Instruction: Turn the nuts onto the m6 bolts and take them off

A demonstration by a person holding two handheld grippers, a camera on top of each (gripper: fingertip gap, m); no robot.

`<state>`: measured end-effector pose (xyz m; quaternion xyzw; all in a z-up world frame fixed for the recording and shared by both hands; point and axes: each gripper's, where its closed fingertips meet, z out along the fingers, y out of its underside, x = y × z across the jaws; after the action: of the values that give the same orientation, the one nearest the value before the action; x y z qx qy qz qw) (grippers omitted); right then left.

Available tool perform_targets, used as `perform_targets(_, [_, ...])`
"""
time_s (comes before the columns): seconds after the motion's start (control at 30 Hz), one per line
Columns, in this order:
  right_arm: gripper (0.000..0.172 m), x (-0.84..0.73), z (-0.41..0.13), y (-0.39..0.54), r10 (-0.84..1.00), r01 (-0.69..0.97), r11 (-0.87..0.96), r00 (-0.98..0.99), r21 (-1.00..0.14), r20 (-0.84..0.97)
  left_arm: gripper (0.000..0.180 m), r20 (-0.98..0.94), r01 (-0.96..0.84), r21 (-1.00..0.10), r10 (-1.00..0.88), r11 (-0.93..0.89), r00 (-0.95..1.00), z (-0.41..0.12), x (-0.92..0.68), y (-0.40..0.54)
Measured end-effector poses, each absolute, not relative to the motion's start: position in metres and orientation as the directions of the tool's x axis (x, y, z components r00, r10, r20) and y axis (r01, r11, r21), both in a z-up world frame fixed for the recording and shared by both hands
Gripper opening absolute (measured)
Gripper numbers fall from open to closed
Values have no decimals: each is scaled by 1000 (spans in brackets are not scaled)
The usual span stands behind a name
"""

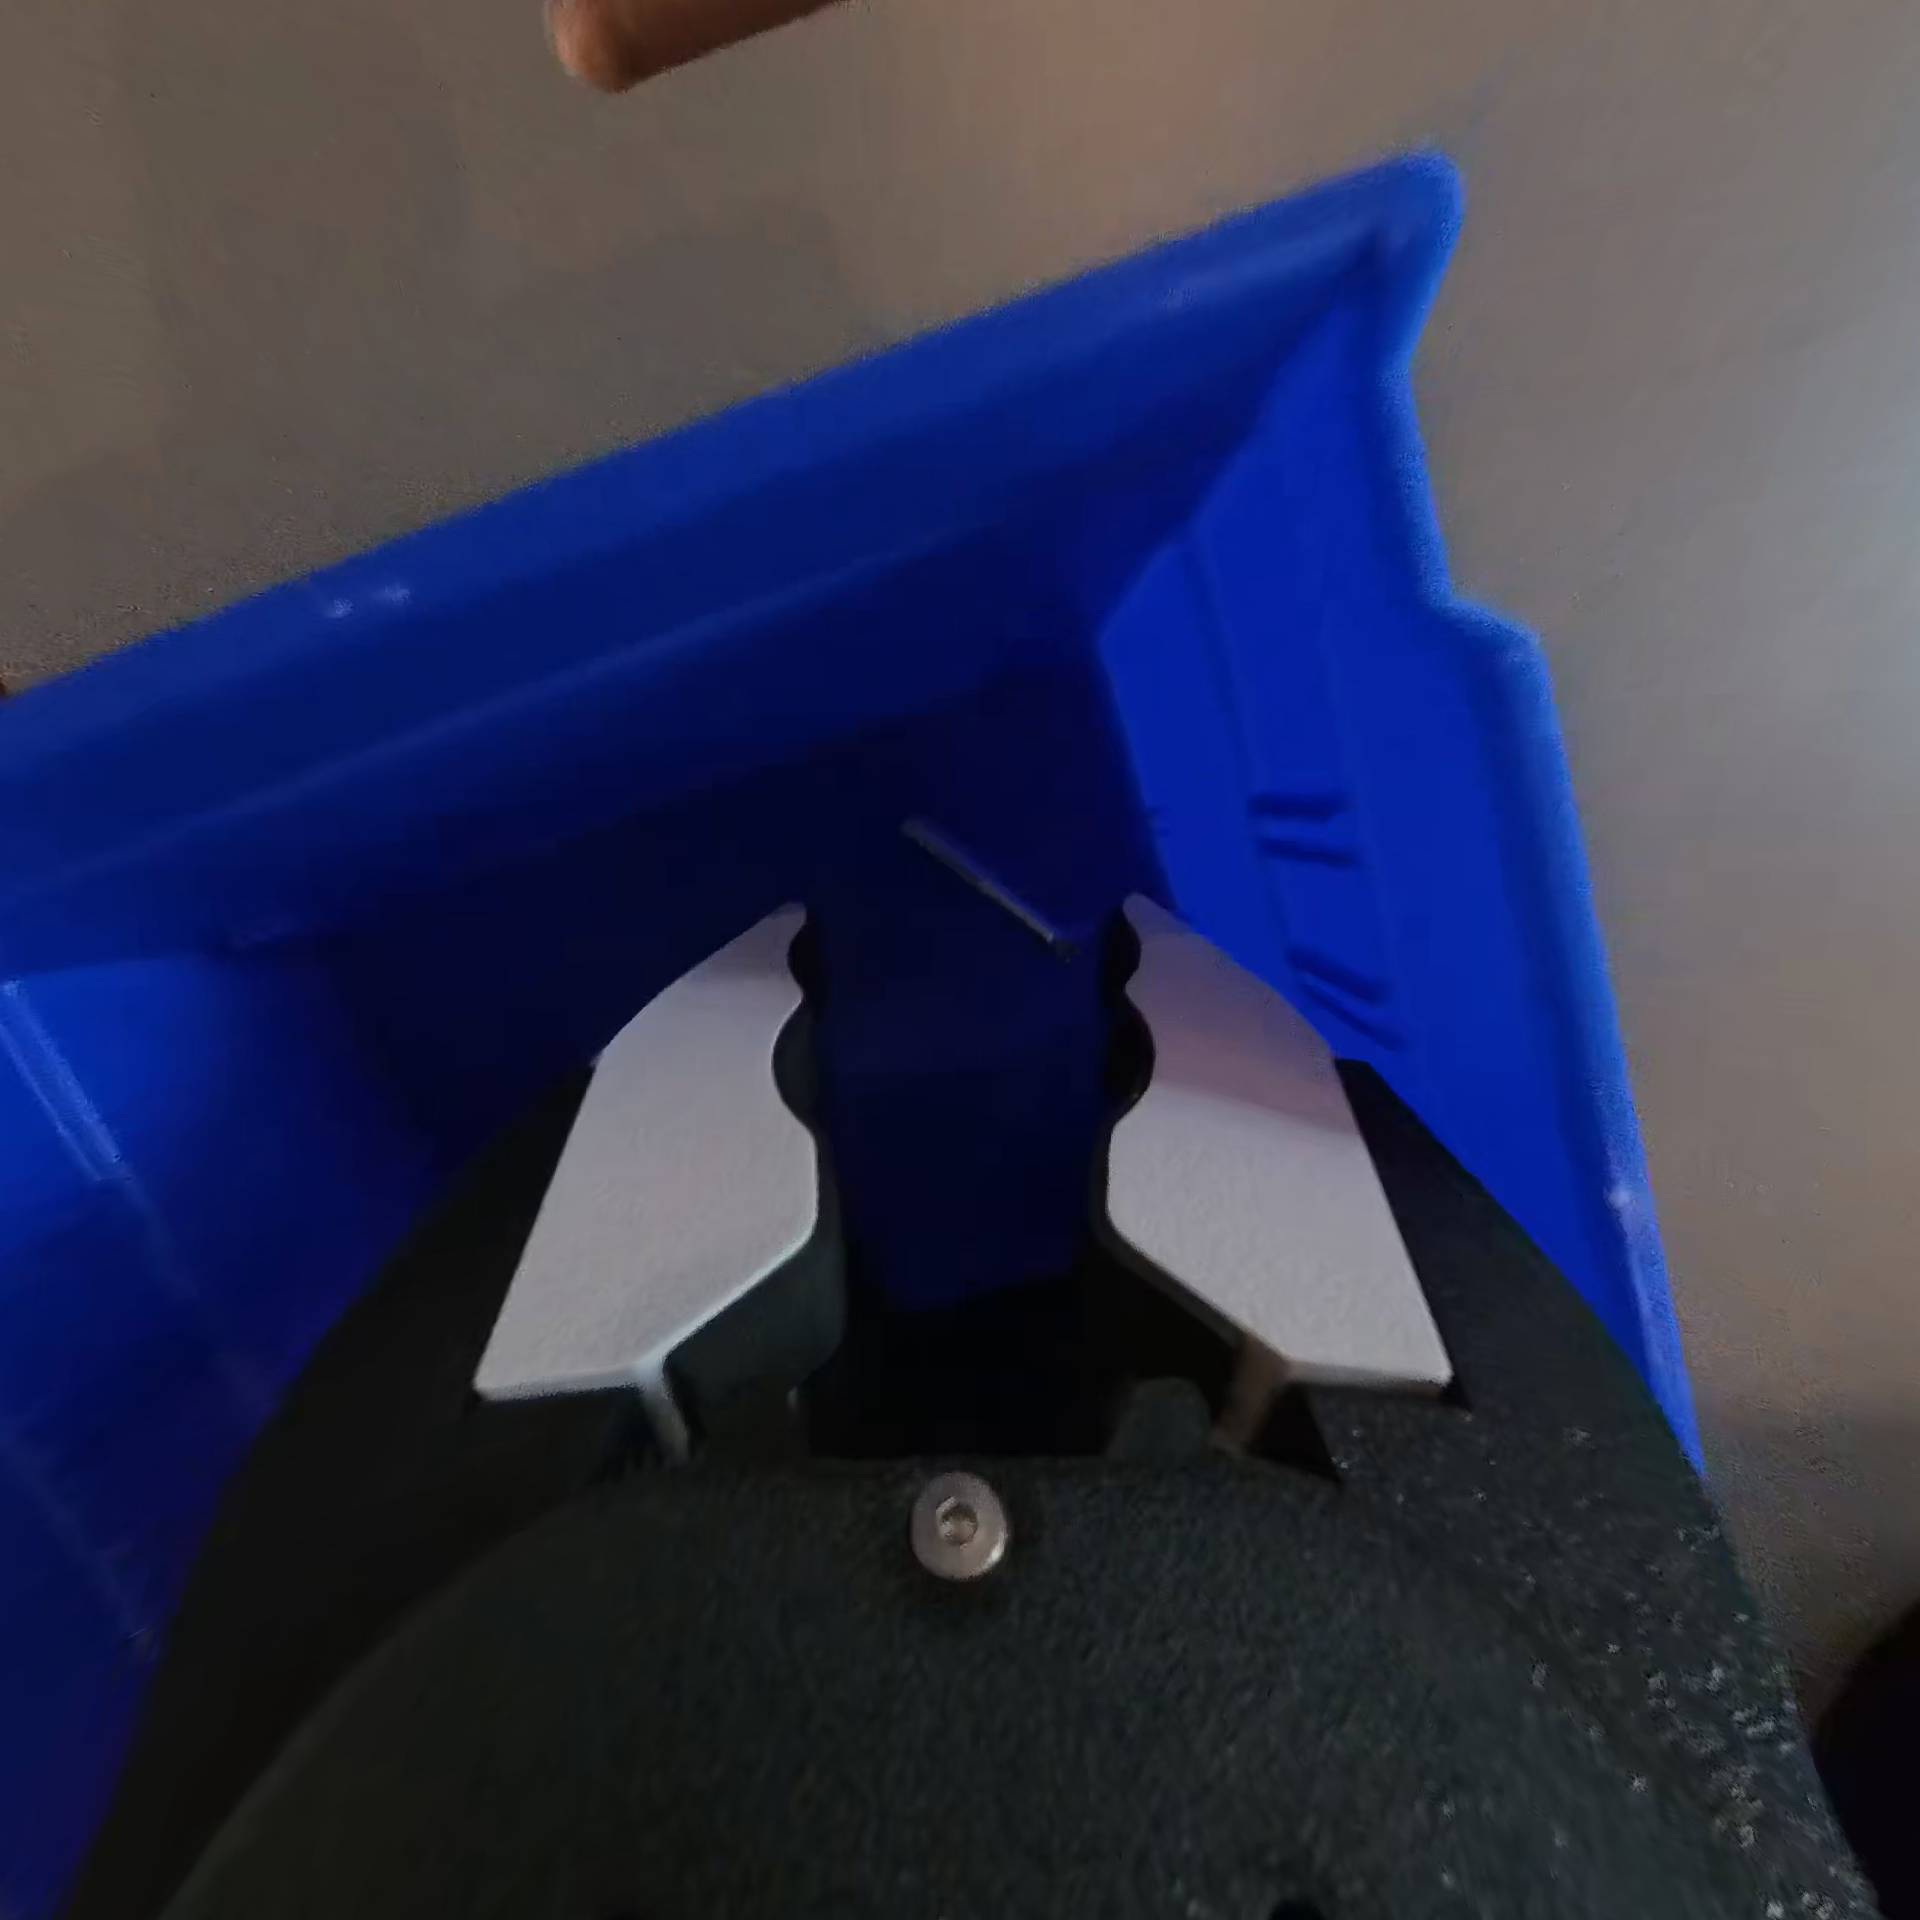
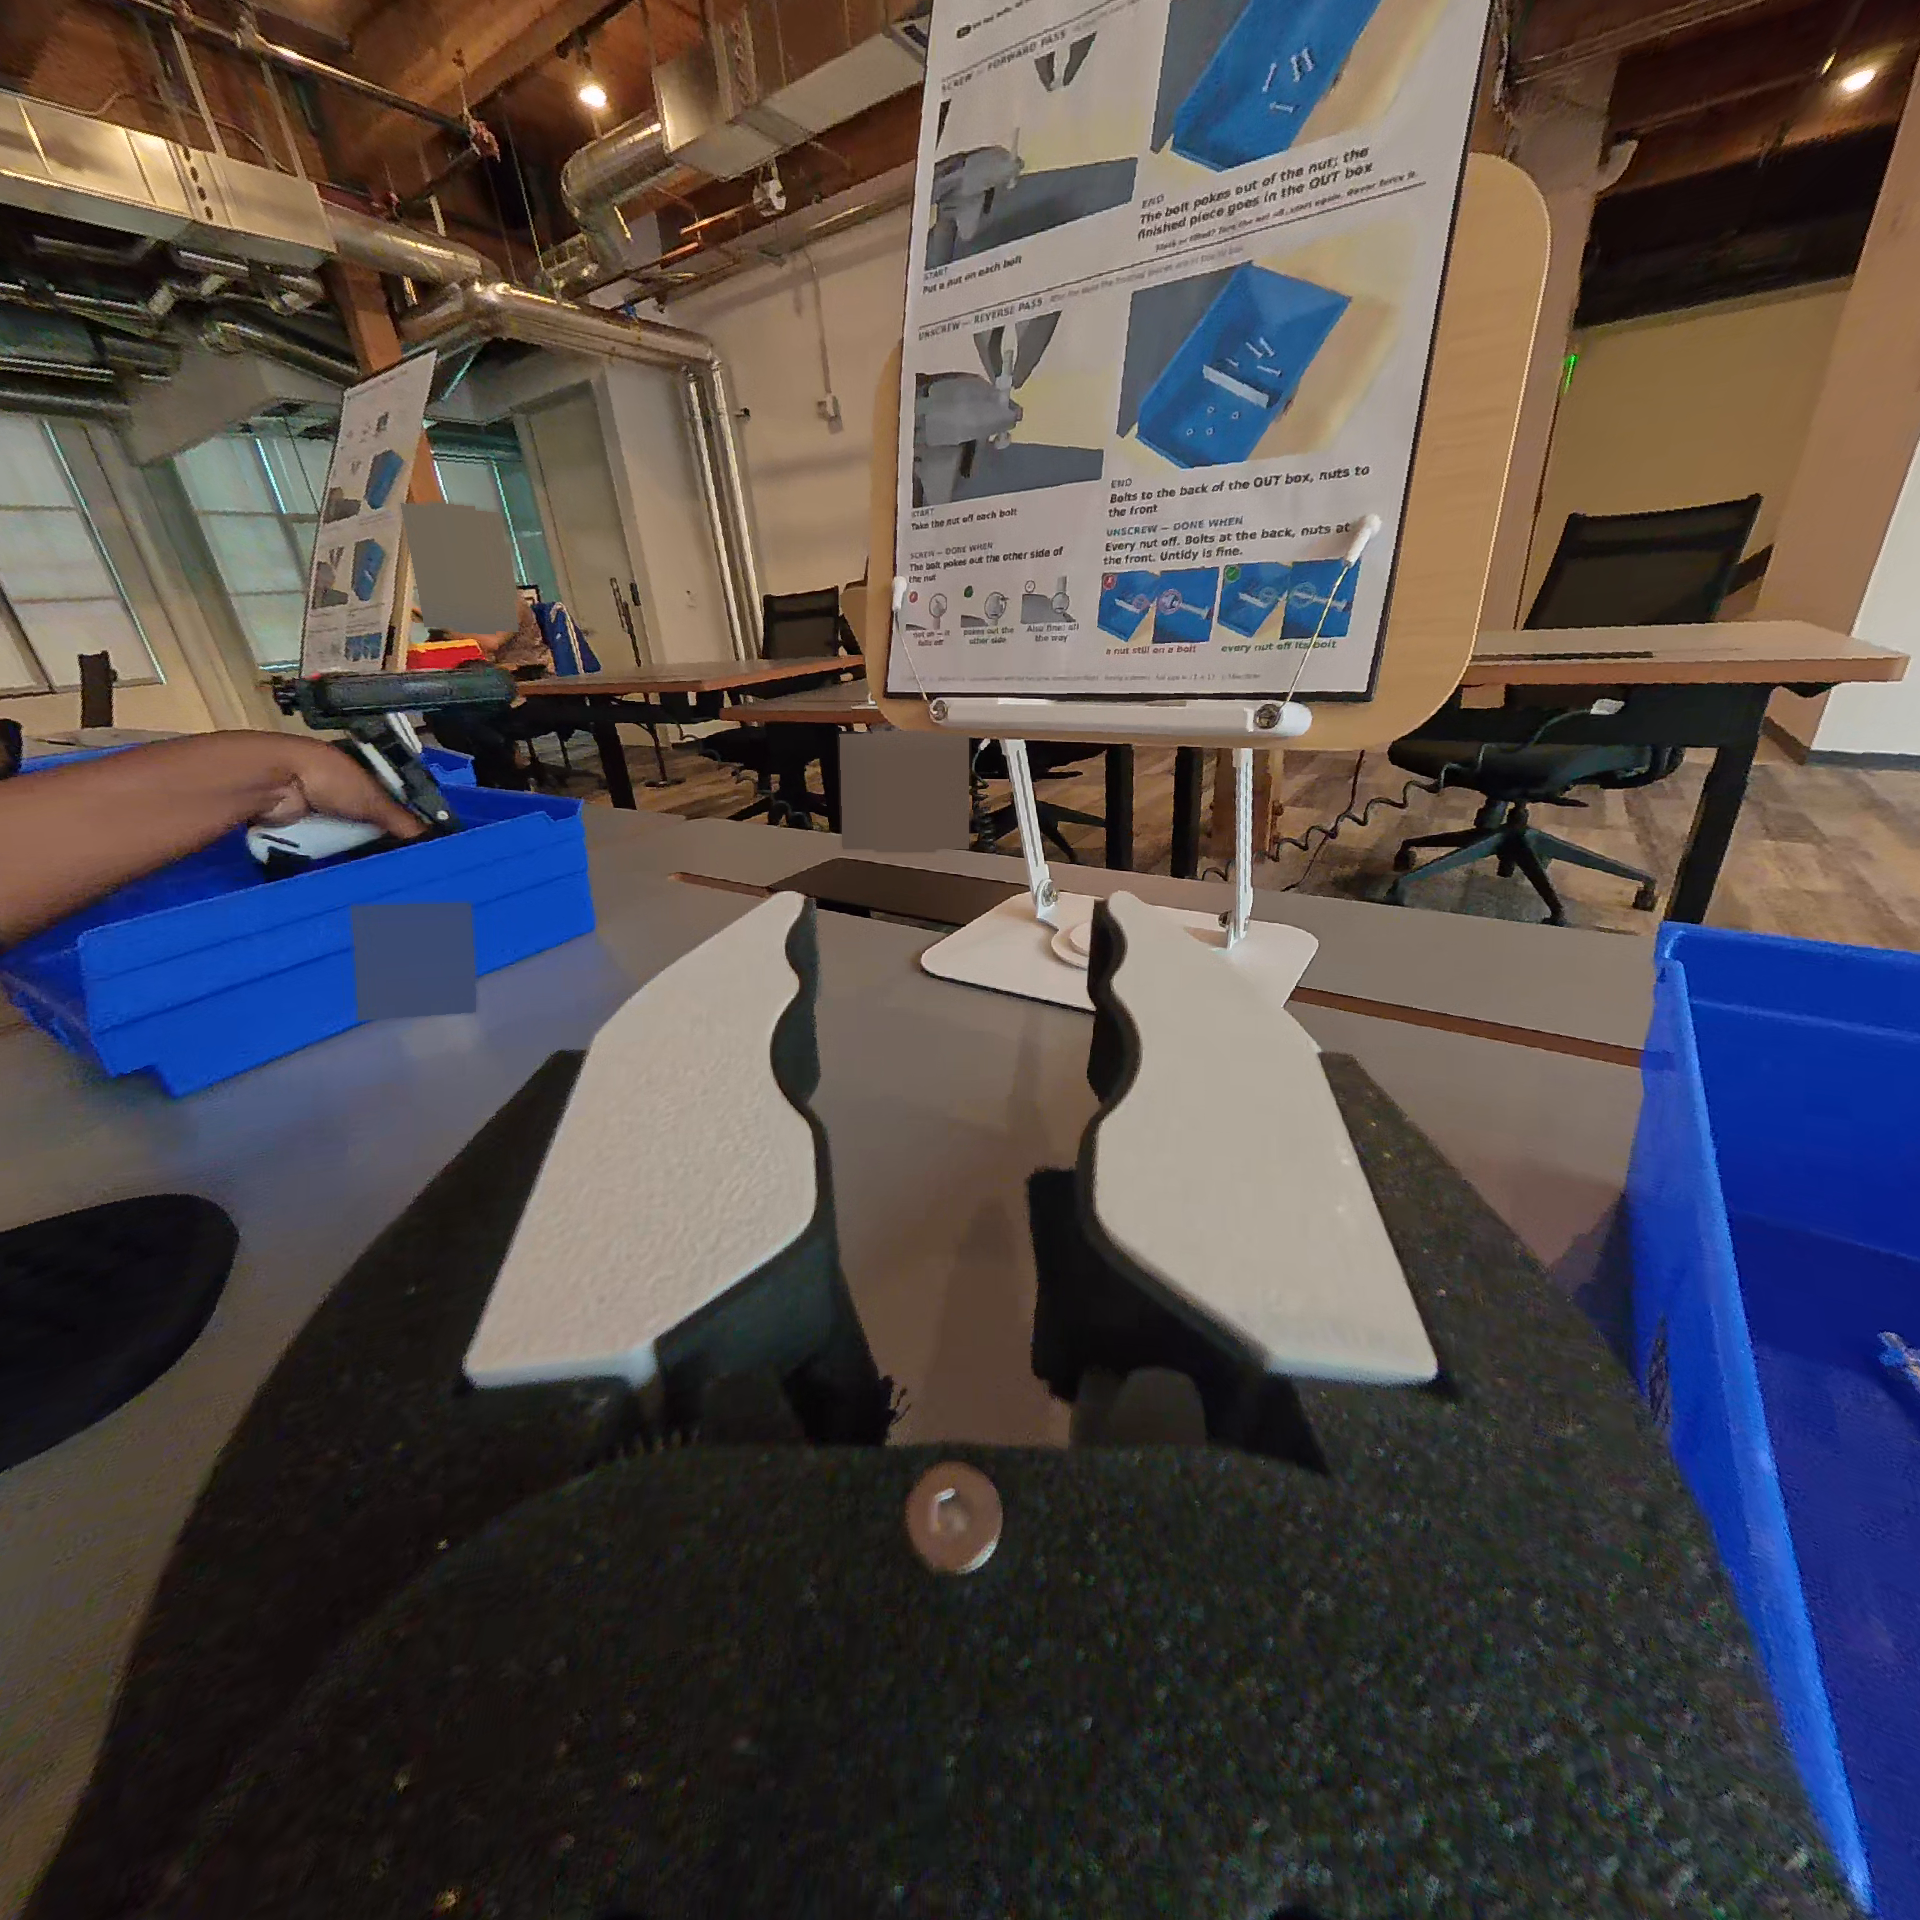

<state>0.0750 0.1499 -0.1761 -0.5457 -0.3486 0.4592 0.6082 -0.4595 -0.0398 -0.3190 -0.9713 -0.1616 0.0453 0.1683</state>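
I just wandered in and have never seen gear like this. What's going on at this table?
A person holds a two-finger gripper in each hand. The left gripper is dipped into a blue bin, jaws open, close to a thin bolt lying on the bin floor; nothing is held yet. The right gripper hovers open and empty over the grey table, facing an instruction sheet on a stand. Another blue bin sits to its right.
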Motion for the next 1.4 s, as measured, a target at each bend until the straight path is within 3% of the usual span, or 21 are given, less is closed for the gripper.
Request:
perform_targets(0.23, [48,78,-174,150,937,-183,0,345,-983,-64,51,-41,362,-236,382,-902,923,-342,-459,-44])
perform_targets(0.53, [49,81,-171,148,936,-194,15,348,-981,-55,7,-43,310,-225,328,-924,944,-343,-450,-41])
perform_targets(0.73, [49,83,-171,147,936,-194,16,349,-981,-54,5,-94,242,-222,268,-945,959,-342,-452,-48])
perform_targets(1.07, [47,80,-174,148,938,-185,6,341,-983,-58,5,-54,226,-519,295,-825,954,-269,-470,-47])
perform_targets(1.4, [47,67,-184,139,956,-116,9,294,-993,-26,5,-123,-103,-841,2,-531,992,-160,-371,-6])
